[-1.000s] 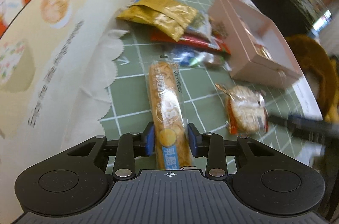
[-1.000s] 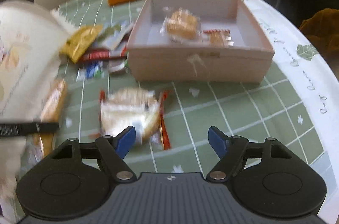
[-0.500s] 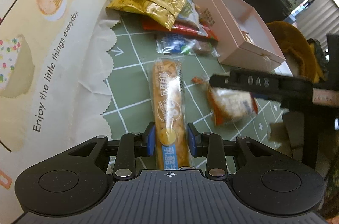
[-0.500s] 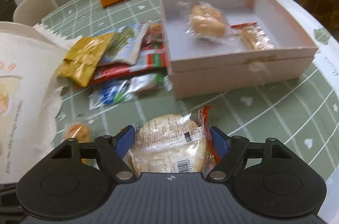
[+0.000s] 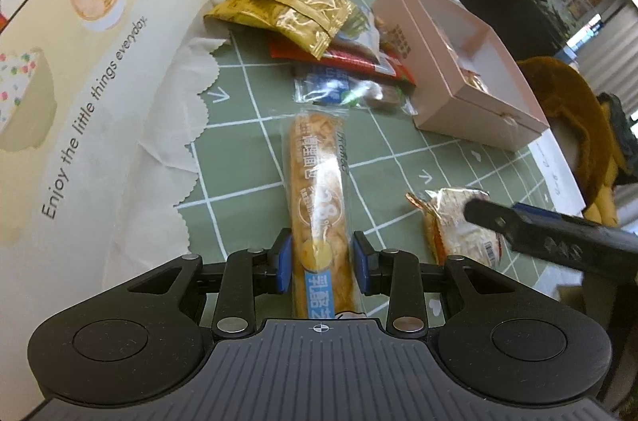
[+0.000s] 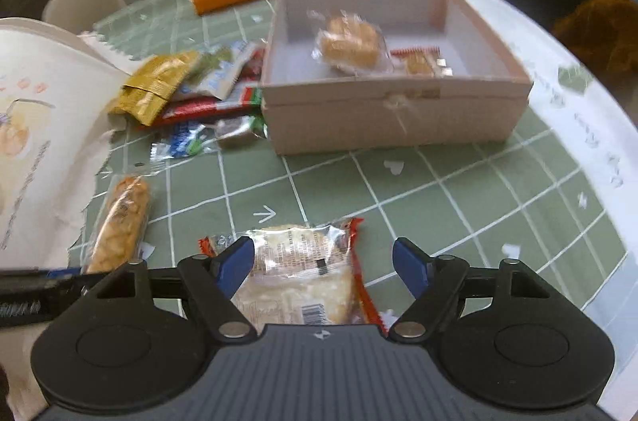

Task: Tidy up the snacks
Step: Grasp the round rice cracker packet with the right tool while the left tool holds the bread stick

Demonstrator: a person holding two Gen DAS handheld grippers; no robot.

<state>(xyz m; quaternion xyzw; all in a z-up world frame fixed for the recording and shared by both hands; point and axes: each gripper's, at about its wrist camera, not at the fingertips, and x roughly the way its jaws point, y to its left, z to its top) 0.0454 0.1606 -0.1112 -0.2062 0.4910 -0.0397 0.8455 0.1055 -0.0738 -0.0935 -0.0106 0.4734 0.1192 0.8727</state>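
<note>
Pink cardboard box (image 6: 394,114) holds two crinkly wrapped snacks; nearer than it, the left gripper (image 5: 321,263) pinches a long glossy bread stick (image 5: 321,197), while the right gripper (image 6: 323,265) straddles a round rice cracker (image 6: 299,273), jaws open.

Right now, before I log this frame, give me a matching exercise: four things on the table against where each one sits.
1. long bread packet
2. round cracker packet
3. pink box
4. gold packet

A. holds two wrapped snacks
B. clamped in the left tongs
C. lies on top of the snack pile
D. between the open right tongs

Pairs: 1-B, 2-D, 3-A, 4-C
</note>
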